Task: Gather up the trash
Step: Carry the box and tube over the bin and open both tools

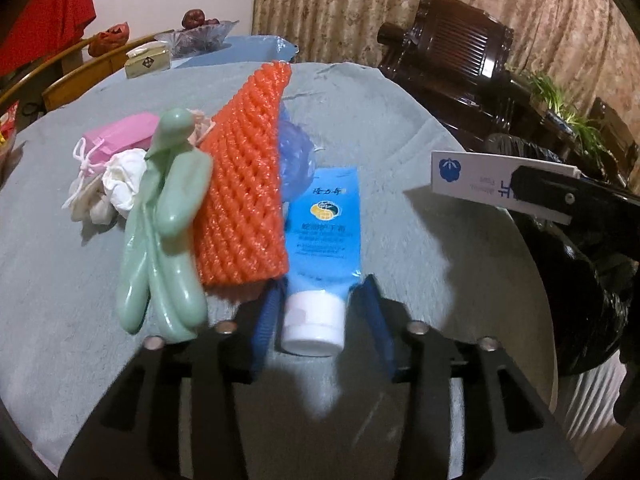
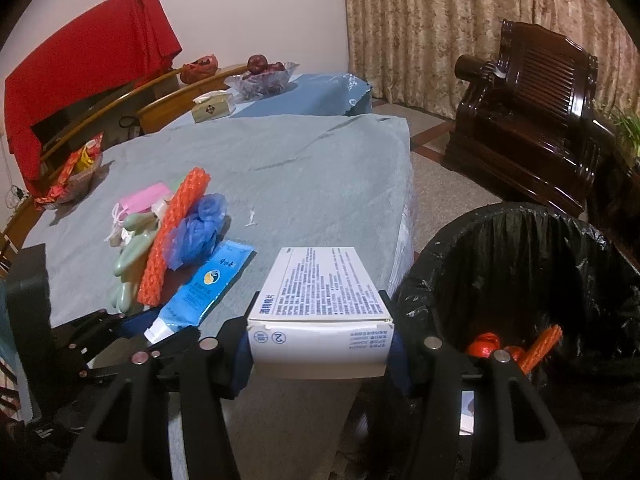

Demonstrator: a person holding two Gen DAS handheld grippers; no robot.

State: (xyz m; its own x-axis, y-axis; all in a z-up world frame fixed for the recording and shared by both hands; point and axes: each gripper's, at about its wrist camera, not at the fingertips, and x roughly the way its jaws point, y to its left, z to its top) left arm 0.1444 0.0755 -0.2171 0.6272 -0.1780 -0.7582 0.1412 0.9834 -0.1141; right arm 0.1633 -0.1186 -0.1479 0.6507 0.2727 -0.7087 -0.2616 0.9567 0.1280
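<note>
Trash remains on the grey worktop [image 2: 304, 168]. Right tool [image 2: 320, 350] grips a white box [image 2: 320, 312] at lower centre — carry it over the black-lined bin [image 2: 520, 280], lower right, before letting go. Left tool [image 1: 320, 312] brackets the blue tube [image 1: 324, 236], jaws apart — close squarely near the cap.

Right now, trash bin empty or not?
Not empty. The black-lined trash bin already holds red wrappers and an orange foam net at its bottom.

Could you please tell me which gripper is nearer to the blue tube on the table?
Left. The left gripper straddles the blue tube at its white cap; the right gripper holds a white box off beside the bin.
</note>
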